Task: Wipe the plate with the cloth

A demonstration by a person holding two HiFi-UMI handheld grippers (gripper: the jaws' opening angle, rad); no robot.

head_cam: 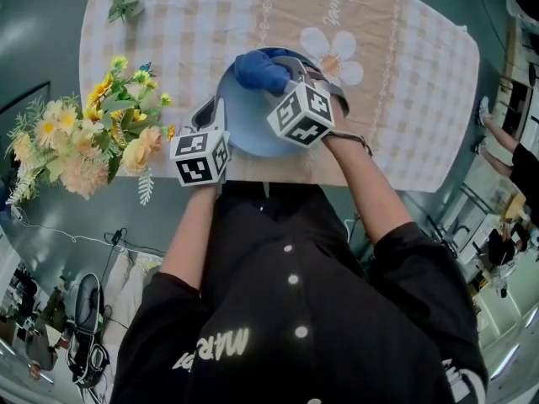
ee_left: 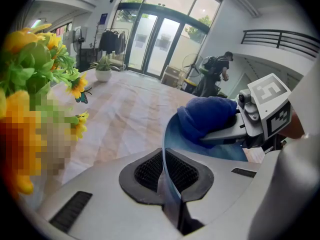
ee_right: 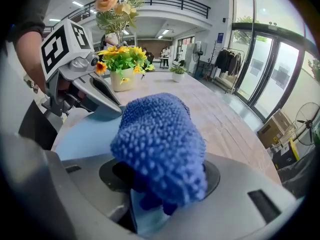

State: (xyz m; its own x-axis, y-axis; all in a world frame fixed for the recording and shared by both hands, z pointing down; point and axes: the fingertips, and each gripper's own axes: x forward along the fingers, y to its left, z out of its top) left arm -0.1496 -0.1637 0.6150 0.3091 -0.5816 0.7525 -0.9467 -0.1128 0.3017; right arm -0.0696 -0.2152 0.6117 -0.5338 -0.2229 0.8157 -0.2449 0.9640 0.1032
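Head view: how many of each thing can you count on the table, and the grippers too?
blue plate: 1
blue cloth: 1
flower bouquet: 1
small green plant: 1
tablecloth: 1
grippers: 2, left gripper and right gripper
total: 7

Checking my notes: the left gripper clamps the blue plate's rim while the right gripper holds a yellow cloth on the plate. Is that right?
Not quite. The cloth is blue, not yellow, as the right gripper view shows. The left gripper does clamp the rim of the blue plate, and the right gripper holds the cloth on it.
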